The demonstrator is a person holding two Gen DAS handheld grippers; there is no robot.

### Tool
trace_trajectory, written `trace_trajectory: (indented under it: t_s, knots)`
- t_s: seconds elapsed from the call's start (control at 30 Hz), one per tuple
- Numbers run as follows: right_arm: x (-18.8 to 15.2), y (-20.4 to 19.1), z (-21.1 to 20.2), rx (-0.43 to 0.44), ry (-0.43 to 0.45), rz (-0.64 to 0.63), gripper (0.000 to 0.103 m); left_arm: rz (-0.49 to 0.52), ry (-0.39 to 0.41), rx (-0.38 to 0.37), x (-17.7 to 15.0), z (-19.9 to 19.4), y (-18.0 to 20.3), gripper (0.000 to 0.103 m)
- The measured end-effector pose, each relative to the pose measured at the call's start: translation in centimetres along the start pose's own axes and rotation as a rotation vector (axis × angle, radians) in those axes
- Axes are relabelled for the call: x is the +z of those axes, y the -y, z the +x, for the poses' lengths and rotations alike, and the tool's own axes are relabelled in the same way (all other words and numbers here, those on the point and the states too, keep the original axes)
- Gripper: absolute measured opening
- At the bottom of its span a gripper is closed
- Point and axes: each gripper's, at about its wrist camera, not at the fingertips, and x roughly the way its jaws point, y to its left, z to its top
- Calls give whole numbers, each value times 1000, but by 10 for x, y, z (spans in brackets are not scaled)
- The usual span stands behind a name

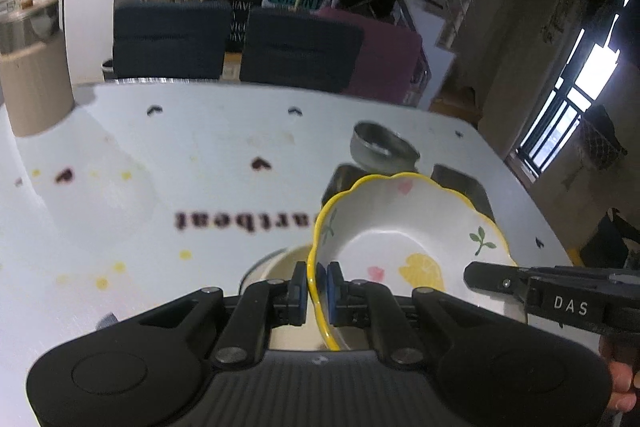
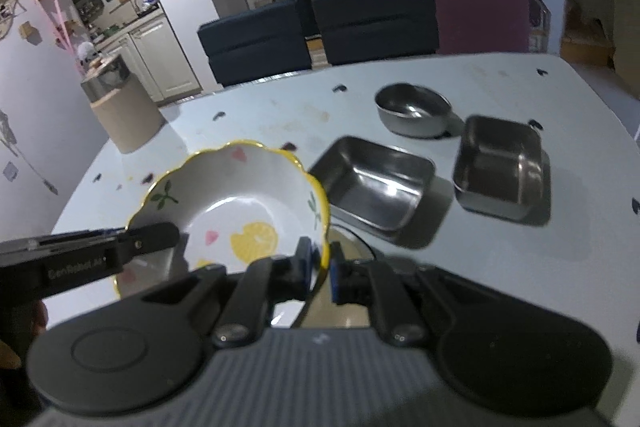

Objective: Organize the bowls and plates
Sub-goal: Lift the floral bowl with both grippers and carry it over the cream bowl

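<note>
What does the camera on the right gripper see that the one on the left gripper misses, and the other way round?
Only the right wrist view shows both square metal trays whole, the near one and the far one, plus a kitchen at far left.

Only the left wrist view shows the word printed on the table and a bright window at right.

Both show the flowered bowl with its yellow rim, pinched at opposite sides by the left gripper and right gripper, the round metal bowl, and the dark chairs behind.

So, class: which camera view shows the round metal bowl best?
The right wrist view: the round metal bowl sits whole, with its inside visible. In the left wrist view the flowered bowl covers its near side.
</note>
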Motion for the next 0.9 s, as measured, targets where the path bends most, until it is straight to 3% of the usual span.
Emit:
trace_trajectory:
  t_s: [0.6,0.9]
  knots:
    - [-13,-1,31,-27,-152,-14,11,-37,-109,35,-11,29,-12,11]
    - [-14,-1,37,-50,-182,-24,11,-20,-153,41,-16,40,-11,13]
